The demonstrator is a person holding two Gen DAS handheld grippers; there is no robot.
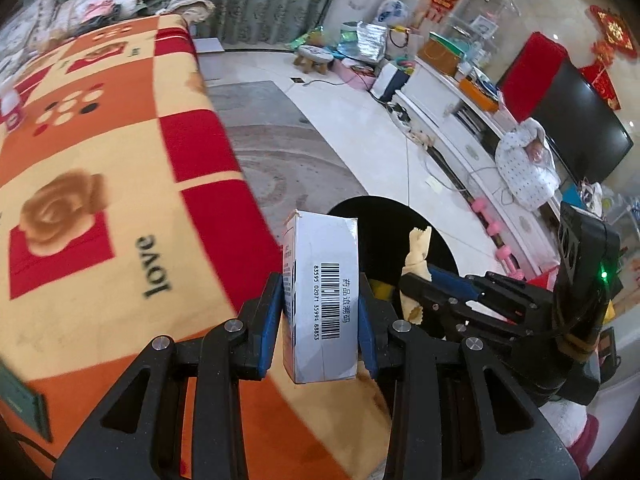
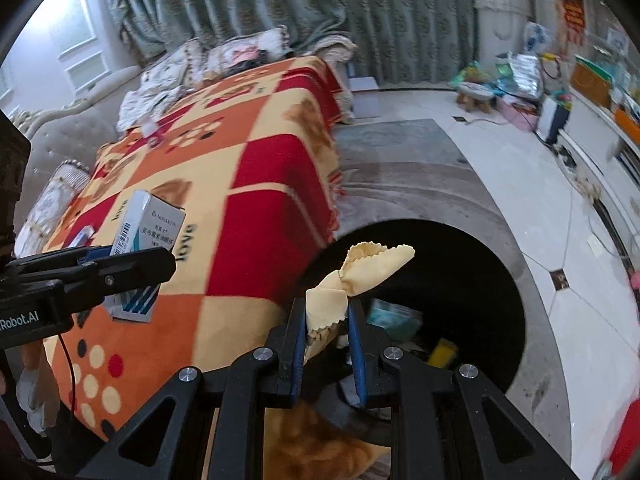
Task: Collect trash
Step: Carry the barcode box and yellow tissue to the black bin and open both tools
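A fleecy blanket chequered in red, orange and cream point(image 1: 100, 184), printed with roses and the word "love", covered the worktop that filled the left side of both views. Beyond its far end hung grey-green patterned curtains point(image 2: 248, 4), and a grey patterned rug point(image 2: 400, 168) lay on the pale tiled floor point(image 1: 360, 120) to the right. A long white cabinet point(image 1: 452, 120) ran along the far right wall with a black television screen point(image 1: 580, 120) on it.

Just off the worktop's near right edge stood a round black bin point(image 2: 460, 280), its mouth open, with a teal packet and a yellow piece lying inside.

The left claw point(image 1: 320, 312) was pinching a white cardboard medicine box with a barcode on its side point(image 1: 324, 300), upright between the blue pads, above the edge of the worktop and just left of the bin.

The right claw point(image 2: 327, 344) was pressed together on a pale yellow cloth with pinked edges point(image 2: 352, 280), which stuck up from the pads over the bin's mouth. In the left wrist view the cloth point(image 1: 416, 256) showed just right of the box, the two claws close side by side.
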